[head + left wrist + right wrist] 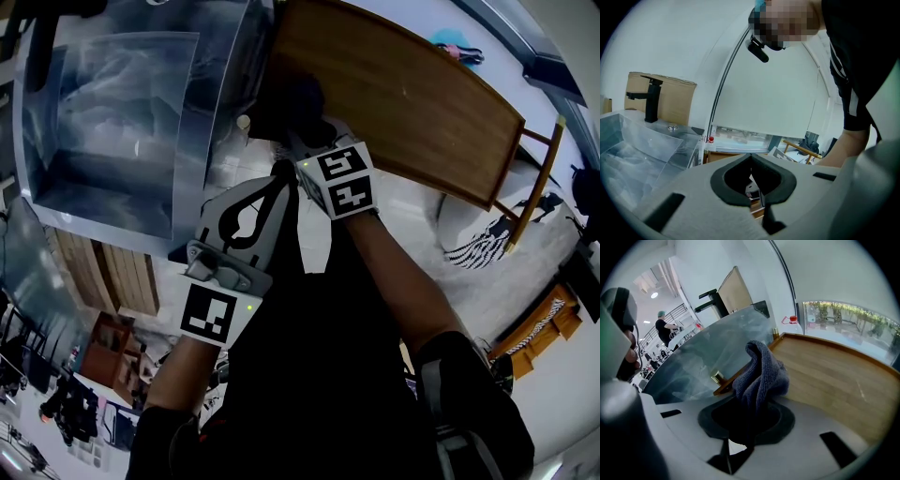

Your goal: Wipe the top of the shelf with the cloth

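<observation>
The wooden shelf top (403, 103) runs across the upper right of the head view. My right gripper (314, 141) is over its near left corner, shut on a bunched dark grey-blue cloth (295, 103). In the right gripper view the cloth (761, 376) stands up out of the gripper (750, 408) just above the bare wood (834, 380); I cannot tell whether it touches. My left gripper (279, 178) hangs beside the right one, off the shelf. Its tips (751, 158) meet with nothing between them, and it points up at a white wall.
A clear glass basin (112, 112) with a black tap (649, 98) adjoins the shelf's left side. A small brass fitting (716, 377) sits at the shelf's corner and a red-capped bottle (792, 319) at its far end. A wooden chair frame (534, 178) stands beyond the shelf.
</observation>
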Tool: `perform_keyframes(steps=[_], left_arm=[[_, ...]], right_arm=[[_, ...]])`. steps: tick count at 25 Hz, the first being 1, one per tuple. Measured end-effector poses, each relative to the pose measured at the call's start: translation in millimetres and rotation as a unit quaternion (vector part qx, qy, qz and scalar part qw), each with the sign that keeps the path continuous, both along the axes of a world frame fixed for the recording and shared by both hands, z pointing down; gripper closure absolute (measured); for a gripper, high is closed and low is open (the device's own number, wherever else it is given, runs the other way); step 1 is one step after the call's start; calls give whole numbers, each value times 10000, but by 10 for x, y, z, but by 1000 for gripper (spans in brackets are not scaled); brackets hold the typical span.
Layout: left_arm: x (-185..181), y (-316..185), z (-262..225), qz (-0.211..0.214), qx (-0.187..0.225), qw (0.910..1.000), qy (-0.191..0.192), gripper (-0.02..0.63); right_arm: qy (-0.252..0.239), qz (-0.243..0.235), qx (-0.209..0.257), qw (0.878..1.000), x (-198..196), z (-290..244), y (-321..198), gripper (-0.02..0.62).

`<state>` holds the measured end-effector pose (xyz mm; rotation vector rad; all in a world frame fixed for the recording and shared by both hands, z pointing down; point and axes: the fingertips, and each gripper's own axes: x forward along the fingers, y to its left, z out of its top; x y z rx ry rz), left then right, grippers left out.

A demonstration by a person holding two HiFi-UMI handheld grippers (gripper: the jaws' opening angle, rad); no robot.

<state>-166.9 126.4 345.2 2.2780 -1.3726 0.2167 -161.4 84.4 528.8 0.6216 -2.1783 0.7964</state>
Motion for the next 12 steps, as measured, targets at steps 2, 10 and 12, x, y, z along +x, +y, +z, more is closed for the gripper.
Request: perform_keyframes(steps=[2, 10, 12], left_arm=[[64, -13, -6, 53, 7, 10000, -5, 588], [368, -88, -30, 281, 11, 9996, -25, 588], [454, -112, -35, 348, 25, 9994, -35, 588]], right_arm=[[23, 60, -5, 10000, 87, 7, -8, 518], [116, 350, -25, 9993, 525, 23, -41, 518], [142, 427, -24, 9990, 647, 30, -58, 518]])
